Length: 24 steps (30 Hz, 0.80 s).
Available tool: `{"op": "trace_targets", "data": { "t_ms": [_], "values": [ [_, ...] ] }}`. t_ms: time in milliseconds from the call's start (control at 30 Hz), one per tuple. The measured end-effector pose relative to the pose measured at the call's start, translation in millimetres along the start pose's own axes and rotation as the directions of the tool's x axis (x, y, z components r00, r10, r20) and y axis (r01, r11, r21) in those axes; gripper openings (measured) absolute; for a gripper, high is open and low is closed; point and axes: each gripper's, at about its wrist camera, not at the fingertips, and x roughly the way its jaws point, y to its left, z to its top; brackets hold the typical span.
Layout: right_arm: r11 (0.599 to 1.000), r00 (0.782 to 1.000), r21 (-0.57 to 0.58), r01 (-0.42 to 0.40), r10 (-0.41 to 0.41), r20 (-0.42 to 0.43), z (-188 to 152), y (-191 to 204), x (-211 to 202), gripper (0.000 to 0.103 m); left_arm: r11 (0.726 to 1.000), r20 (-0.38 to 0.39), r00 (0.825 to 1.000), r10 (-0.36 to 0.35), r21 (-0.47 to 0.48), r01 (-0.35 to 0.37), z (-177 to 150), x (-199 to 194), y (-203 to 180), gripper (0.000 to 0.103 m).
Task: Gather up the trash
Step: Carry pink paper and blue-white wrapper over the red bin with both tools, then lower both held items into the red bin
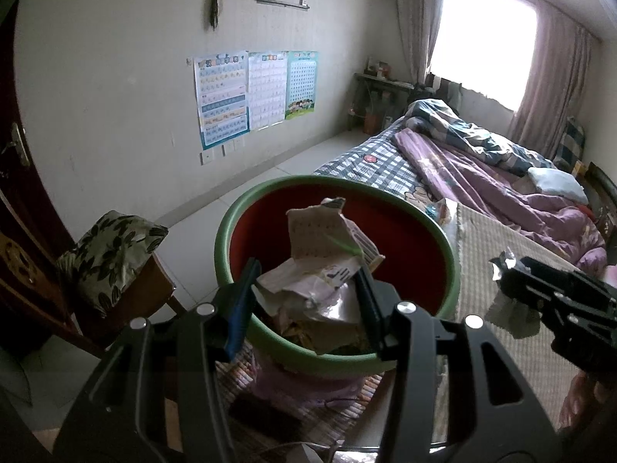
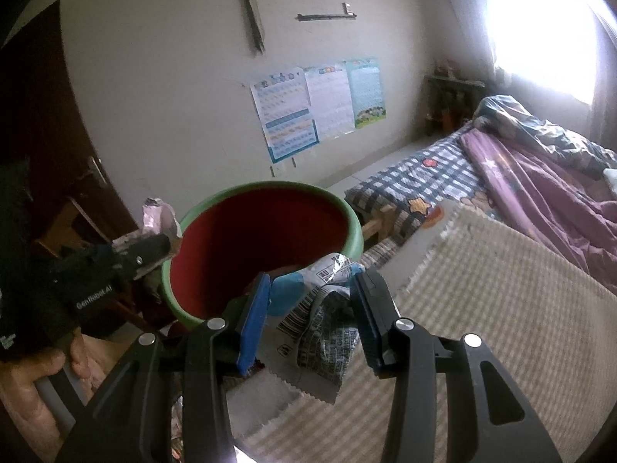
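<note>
A round bin with a green rim (image 1: 231, 227) and a red inside stands just ahead of both grippers, and its rim (image 2: 356, 231) also shows in the right wrist view. My left gripper (image 1: 304, 297) is shut on a crumpled pinkish-white paper wrapper (image 1: 327, 239), which it holds in front of the bin's mouth. From the right wrist camera, that left gripper (image 2: 167, 247) and its wrapper (image 2: 158, 218) sit at the bin's left rim. My right gripper (image 2: 314, 297) is shut on a blue-and-white foil packet with a barcode (image 2: 320, 308), near the bin's right side. The right gripper (image 1: 505, 274) holds the packet (image 1: 509, 314) above the mat.
A beige woven mat (image 2: 482, 308) covers the near end of the bed. A purple quilt (image 1: 482, 177) and a checked sheet (image 1: 378, 166) lie beyond it. A wooden chair with a leaf-print cushion (image 1: 112, 250) stands left of the bin, beside a dark door (image 1: 15, 193). A hand (image 2: 23, 378) grips the left tool.
</note>
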Motion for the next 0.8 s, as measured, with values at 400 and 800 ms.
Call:
{"op": "trace_targets", "data": {
  "t_ms": [400, 800],
  "values": [
    [0.999, 1.0, -0.017, -0.028, 0.028, 0.007, 16.2, 4.6, 12.2, 0.042, 1.0, -0.028, 1.0, 0.009, -0.008, -0.009, 9.8, 12.6, 6.3, 0.046],
    [0.999, 0.999, -0.035, -0.037, 0.037, 0.0, 19.1, 9.3, 21.7, 0.042, 1.0, -0.057, 0.998, 0.006, -0.012, -0.007, 7.8, 17.2, 7.4, 0.047]
  ]
}}
